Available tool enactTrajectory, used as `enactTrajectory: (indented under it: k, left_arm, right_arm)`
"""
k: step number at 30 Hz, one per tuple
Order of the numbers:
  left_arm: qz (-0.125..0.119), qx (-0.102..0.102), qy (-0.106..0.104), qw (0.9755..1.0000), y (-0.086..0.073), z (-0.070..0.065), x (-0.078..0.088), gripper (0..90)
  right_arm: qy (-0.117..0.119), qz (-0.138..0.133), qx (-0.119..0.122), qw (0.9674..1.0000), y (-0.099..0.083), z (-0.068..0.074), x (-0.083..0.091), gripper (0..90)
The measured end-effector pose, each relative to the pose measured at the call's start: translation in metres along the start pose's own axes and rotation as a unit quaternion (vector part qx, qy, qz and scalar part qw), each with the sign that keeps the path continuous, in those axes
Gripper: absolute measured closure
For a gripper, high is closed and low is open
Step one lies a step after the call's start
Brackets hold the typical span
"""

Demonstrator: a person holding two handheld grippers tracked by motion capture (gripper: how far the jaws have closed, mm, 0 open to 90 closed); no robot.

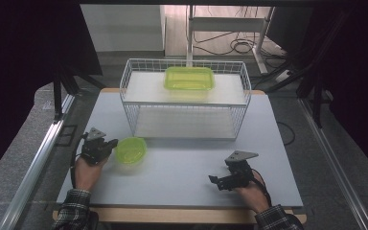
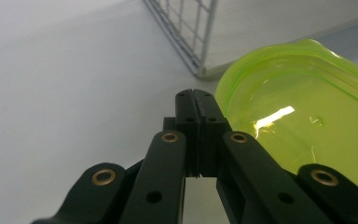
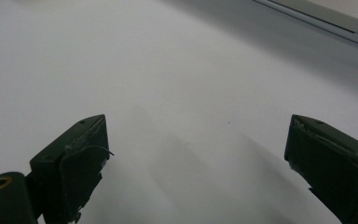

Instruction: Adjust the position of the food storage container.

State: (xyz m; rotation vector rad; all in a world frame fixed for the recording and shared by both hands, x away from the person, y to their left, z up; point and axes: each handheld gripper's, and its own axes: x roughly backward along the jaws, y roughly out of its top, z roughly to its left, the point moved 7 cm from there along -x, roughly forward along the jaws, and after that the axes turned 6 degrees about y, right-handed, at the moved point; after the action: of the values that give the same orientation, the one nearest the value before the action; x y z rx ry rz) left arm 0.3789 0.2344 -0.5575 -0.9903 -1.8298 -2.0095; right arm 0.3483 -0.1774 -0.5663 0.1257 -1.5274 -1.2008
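Note:
A shallow translucent green lid-like dish (image 1: 130, 150) lies on the grey table, left of centre. My left gripper (image 1: 112, 145) rests at its left edge. In the left gripper view the jaws stand pressed together with nothing between them, the left gripper (image 2: 196, 100) just beside the rim of the green dish (image 2: 303, 121). A deeper green container (image 1: 189, 78) sits in the white wire basket (image 1: 184, 98) at the back. My right gripper (image 1: 215, 183) lies low on the table at the front right. In its own view the right gripper (image 3: 196, 140) is wide open over bare tabletop.
The table (image 1: 182, 167) is a plain grey board with a wooden front edge. A corner of the wire basket (image 2: 186, 32) shows just beyond the left gripper. Metal rails run along both sides of the table, and cables lie on the floor behind.

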Motion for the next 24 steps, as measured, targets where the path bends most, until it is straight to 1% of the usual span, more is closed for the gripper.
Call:
enactTrajectory:
  k: [1,2,3,4,8,10,11,12,14,15,16,17,21,24]
  left_arm:
    - [0.0,-0.002,-0.005,1.0,0.0,-0.006,0.0,90.0]
    - [0.0,-0.003,-0.007,1.0,0.001,-0.008,0.0,90.0]
    - [0.0,-0.003,-0.007,1.0,0.001,-0.008,0.0,90.0]
    - [0.0,-0.003,-0.012,0.9999,0.001,-0.014,0.0,90.0]
    - [0.002,-0.002,-0.021,0.9998,0.001,-0.026,0.0,90.0]
    - [0.003,-0.005,-0.024,0.9997,0.001,-0.032,0.0,90.0]
    - [0.003,-0.005,-0.024,0.9997,0.001,-0.032,0.0,90.0]
    - [0.005,-0.014,-0.022,0.9996,0.002,-0.038,0.0,90.0]
    - [0.006,-0.019,-0.025,0.9995,0.003,-0.045,-0.001,90.0]
    - [0.006,-0.019,-0.025,0.9995,0.003,-0.045,-0.001,90.0]
    - [0.006,-0.022,-0.027,0.9994,0.003,-0.049,-0.001,90.0]
    - [0.008,-0.029,-0.031,0.9991,0.004,-0.056,-0.001,90.0]
    - [0.011,-0.043,-0.044,0.998,0.006,-0.072,-0.002,90.0]
    - [0.011,-0.05,-0.046,0.9976,0.006,-0.079,-0.001,90.0]
  right_arm:
    - [0.0,0.0,0.0,1.0,0.0,0.0,0.0,6.5]
    - [0.0,-0.001,-0.001,1.0,0.0,0.0,0.0,6.5]
    - [0.0,-0.001,-0.001,1.0,0.0,0.0,0.0,6.5]
    - [0.0,-0.001,-0.001,1.0,0.0,0.0,0.0,6.5]
    - [0.001,0.001,-0.002,1.0,0.0,0.001,-0.001,6.5]
    - [0.001,0.002,-0.002,1.0,-0.001,0.001,-0.001,6.5]
    - [0.001,0.002,-0.002,1.0,-0.001,0.001,-0.001,6.5]
    - [0.001,0.002,-0.002,1.0,-0.001,0.001,-0.001,6.5]
    - [0.001,0.002,-0.002,1.0,-0.001,0.001,-0.002,6.5]
    - [0.001,0.002,-0.002,1.0,-0.001,0.001,-0.002,6.5]
    - [0.001,0.002,-0.001,1.0,-0.001,0.001,-0.002,6.5]
    - [0.001,0.002,0.0,1.0,-0.001,0.001,-0.002,6.5]
    - [0.001,0.003,0.0,1.0,-0.001,0.001,-0.002,6.5]
    - [0.002,0.004,-0.001,1.0,-0.001,0.001,-0.002,6.5]
